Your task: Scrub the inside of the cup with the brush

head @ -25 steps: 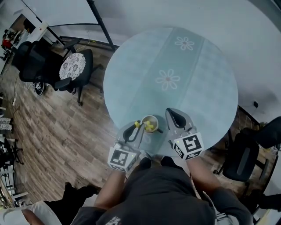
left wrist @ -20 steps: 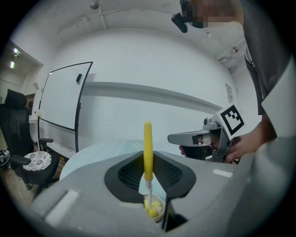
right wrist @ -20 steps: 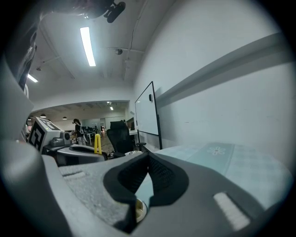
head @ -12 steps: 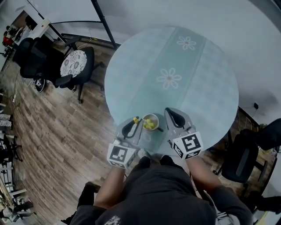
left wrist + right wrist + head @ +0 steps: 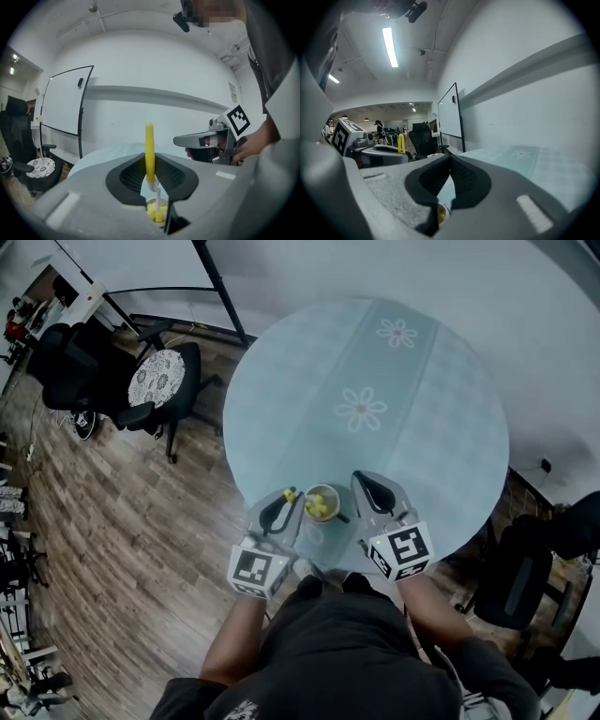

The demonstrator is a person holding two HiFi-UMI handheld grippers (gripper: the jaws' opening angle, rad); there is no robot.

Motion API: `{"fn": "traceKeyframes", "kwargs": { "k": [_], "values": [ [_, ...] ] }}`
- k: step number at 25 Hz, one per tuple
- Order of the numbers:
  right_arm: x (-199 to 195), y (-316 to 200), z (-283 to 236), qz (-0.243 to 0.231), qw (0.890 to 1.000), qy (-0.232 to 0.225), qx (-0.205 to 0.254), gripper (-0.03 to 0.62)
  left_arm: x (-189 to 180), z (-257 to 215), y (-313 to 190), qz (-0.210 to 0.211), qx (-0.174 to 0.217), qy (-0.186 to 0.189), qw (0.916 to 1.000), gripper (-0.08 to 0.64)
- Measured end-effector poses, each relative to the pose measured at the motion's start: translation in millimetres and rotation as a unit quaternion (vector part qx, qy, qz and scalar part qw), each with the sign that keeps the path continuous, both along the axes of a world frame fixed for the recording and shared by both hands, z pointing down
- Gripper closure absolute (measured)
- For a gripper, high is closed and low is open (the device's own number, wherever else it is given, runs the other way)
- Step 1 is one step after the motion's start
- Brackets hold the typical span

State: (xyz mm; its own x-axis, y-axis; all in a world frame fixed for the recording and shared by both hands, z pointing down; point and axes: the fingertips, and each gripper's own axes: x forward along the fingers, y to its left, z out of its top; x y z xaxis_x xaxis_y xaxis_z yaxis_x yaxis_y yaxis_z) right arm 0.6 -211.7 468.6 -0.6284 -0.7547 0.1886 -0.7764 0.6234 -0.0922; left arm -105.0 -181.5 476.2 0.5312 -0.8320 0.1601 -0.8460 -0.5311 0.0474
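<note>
left hand-held gripper (image 5: 150, 164): clenched on the yellow handle of the brush (image 5: 149, 140), which stands upright between its jaws.
brush: its yellow head sits down inside the cup (image 5: 321, 503) (bristles or sponge, I cannot tell).
cup: at the near edge of the tabletop (image 5: 375, 381), between the two grippers.
right hand-held gripper (image 5: 450, 161): jaws closed with the tips meeting and the cup's rim low between them. It seems to pinch the cup's dark side handle and steady it.
change: over the last second the left hand-held gripper and the handle's tip edged leftward and slightly away from the person. In the last half second almost nothing moved, and the cup stayed put.
meaning: the strokes are small and the head remains in the cup, so scrubbing looks under way, not finished.
beyond: an office chair (image 5: 155, 381) on the wood floor, well apart.
</note>
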Motion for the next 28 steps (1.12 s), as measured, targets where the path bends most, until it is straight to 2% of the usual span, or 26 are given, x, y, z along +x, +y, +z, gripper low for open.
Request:
{"fn": "traceKeyframes", "kwargs": {
  "k": [28],
  "values": [
    [12.8,-13.8,2.9,0.01,1.0,-0.003,0.0,0.591,3.3,6.4,-29.8,-0.003,0.008,-0.02,0.9998,0.503]
  ]
}}
